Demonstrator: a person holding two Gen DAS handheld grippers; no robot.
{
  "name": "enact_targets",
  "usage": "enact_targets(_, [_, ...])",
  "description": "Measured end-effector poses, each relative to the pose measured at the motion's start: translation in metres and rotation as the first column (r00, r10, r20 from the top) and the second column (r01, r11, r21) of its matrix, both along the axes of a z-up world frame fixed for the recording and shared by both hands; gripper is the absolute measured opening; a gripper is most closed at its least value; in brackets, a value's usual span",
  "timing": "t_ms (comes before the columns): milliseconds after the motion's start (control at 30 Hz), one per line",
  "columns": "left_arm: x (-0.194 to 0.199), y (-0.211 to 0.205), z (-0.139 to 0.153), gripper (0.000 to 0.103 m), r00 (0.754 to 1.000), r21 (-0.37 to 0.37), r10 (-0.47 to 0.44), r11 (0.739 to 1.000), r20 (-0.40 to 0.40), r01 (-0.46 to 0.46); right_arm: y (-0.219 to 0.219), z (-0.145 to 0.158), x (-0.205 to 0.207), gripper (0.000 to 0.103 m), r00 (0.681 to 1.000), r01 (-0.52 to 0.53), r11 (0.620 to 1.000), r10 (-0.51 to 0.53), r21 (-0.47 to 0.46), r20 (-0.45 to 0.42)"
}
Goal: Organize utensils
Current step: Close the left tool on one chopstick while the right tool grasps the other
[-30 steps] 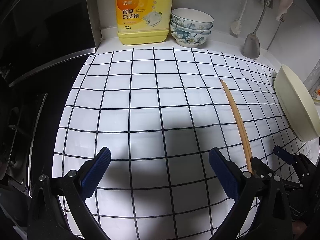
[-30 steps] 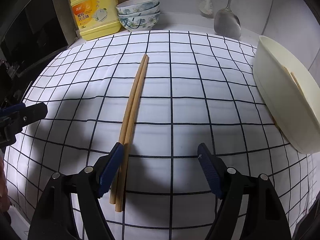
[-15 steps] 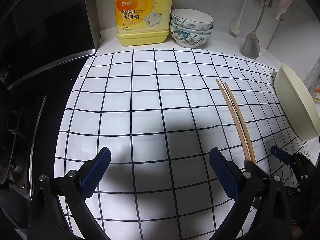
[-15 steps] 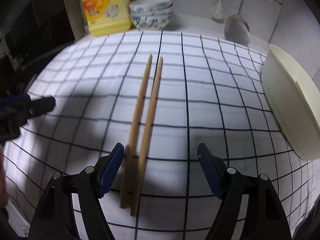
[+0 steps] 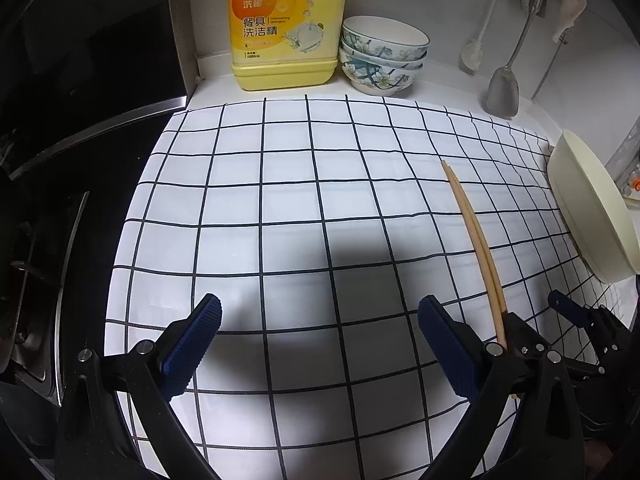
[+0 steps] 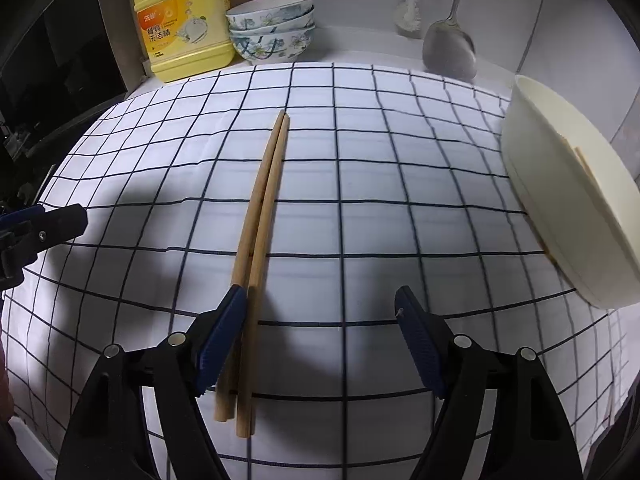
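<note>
Two wooden chopsticks (image 6: 264,216) lie side by side on the checked cloth (image 6: 400,184), pointing away from me. My right gripper (image 6: 320,308) is open and straddles their near ends. They rest against the inner face of its left finger (image 6: 224,332), and the right pad is well clear of them. In the left wrist view the same chopsticks (image 5: 476,240) run toward the right gripper (image 5: 536,316) at the lower right. My left gripper (image 5: 320,320) is open over bare cloth with nothing between its pads.
A cream tub (image 6: 568,200) with wooden sticks inside stands tilted at the cloth's right edge. At the back are a yellow detergent bottle (image 5: 284,24), stacked flowered bowls (image 5: 382,60), a hanging metal spatula (image 5: 504,92) and a brush (image 6: 408,12). A dark stove (image 5: 48,220) borders the left.
Half a second ago the two chopsticks lay spread apart between the right jaws. Now they are together again, against the right gripper's left finger. The left gripper has kept still.
</note>
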State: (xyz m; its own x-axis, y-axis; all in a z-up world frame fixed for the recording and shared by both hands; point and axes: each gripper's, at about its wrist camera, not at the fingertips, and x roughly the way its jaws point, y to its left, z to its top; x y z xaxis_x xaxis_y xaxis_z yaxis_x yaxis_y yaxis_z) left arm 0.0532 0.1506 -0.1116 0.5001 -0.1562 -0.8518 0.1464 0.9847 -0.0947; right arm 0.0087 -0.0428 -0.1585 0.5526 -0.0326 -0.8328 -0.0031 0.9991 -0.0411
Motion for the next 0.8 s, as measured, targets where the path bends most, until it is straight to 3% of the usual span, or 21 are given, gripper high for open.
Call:
enact_targets(200, [0.001,-0.008,-0.002,0.097,1.0,-0.007,-0.023,1.0,-0.007,0.023,0.007,-0.001,0.003,0.072,0.999,-0.034,0.999,0.035,-0.035,0.018])
enact_targets(300, [0.001,-0.016,-0.004,0.097,0.999,-0.016,-0.044,0.999,-0.011,0.043,0.002,-0.002,0.006,0.064,0.998,-0.054,0.998,0.054,-0.011,0.029])
enact_targets(667, [0.006,-0.072,-0.009,0.097,0.994,-0.018,-0.107,0.994,0.001,0.107,-0.063,0.0,0.017,0.064,0.999,0.025,1.0,-0.025,0.003,0.04])
enact_targets(800, [0.011,-0.095,-0.015,0.097,0.995,0.012,-0.099,0.995,-0.006,0.099,-0.076,0.002,0.024,0.064,0.999,-0.026,0.999,0.026,-0.02,0.027])
